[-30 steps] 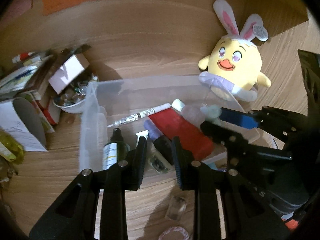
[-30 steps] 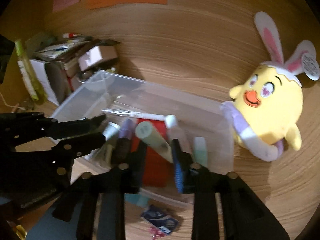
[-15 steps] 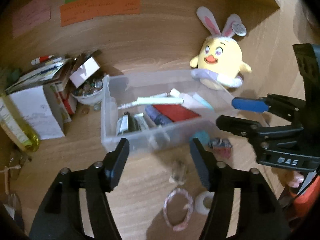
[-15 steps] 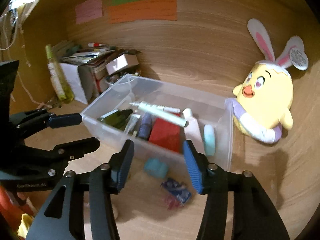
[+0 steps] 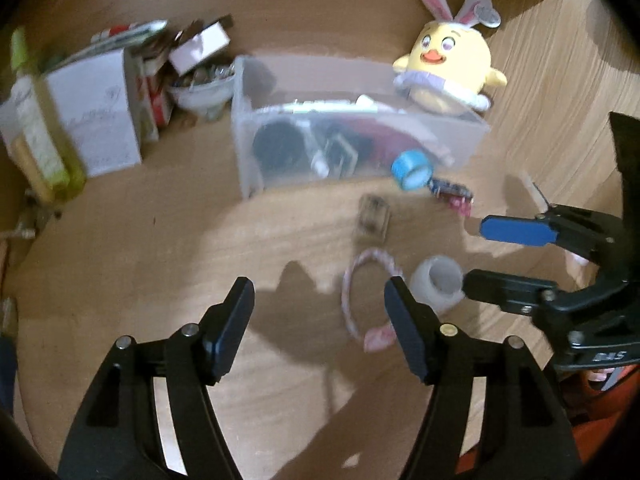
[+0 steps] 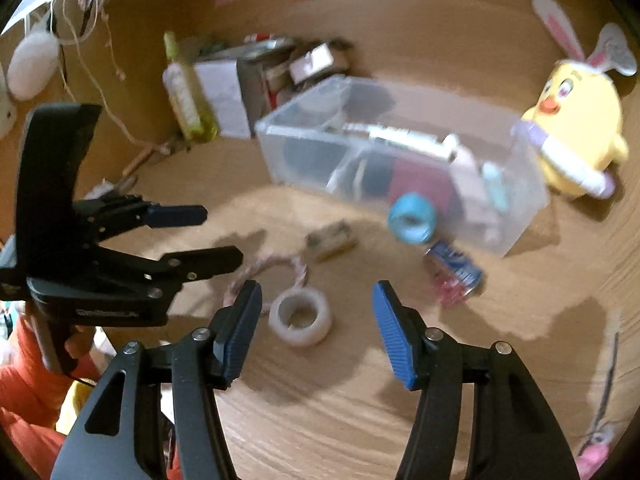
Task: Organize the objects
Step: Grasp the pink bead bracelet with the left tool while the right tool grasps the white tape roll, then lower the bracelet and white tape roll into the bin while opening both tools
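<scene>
Both views are motion-blurred; fine detail on small items cannot be read.

Left gripper (image 5: 319,304): jaws spread wide, nothing between them, above the bare wooden tabletop (image 5: 160,240). In the right wrist view it enters from 9 o'clock, likewise released.

Right gripper (image 6: 316,312): jaws spread wide, grasping nothing. The white tape roll (image 6: 300,314) lies flat on the table, showing between its fingers but nearer the left one; no contact visible. In the left wrist view this gripper enters from 3 o'clock, its lower finger tip right at the roll.

Clear rectangular plastic bin (image 5: 248,152): sits at 12 o'clock from the left gripper, already holding several items, including a red flat object and a white pen-like tube lying across the top.

Loose items on the table in front of the bin:
- blue tape roll (image 5: 412,169), tilted, just at the bin's front wall; whether touching, cannot tell.
- blue-and-pink small packet (image 5: 452,197), at 4 o'clock from the blue roll.
- small tan rectangular block (image 5: 373,223), between bin and grippers.
- pink-and-white braided loop (image 5: 360,292), just left of the white roll.

Yellow chick plush with rabbit ears (image 5: 450,66): upright at the bin's far right corner.

White cardboard box (image 5: 100,112) and tall yellow-green bottle (image 5: 36,132): at 10 o'clock, well apart from the bin.
</scene>
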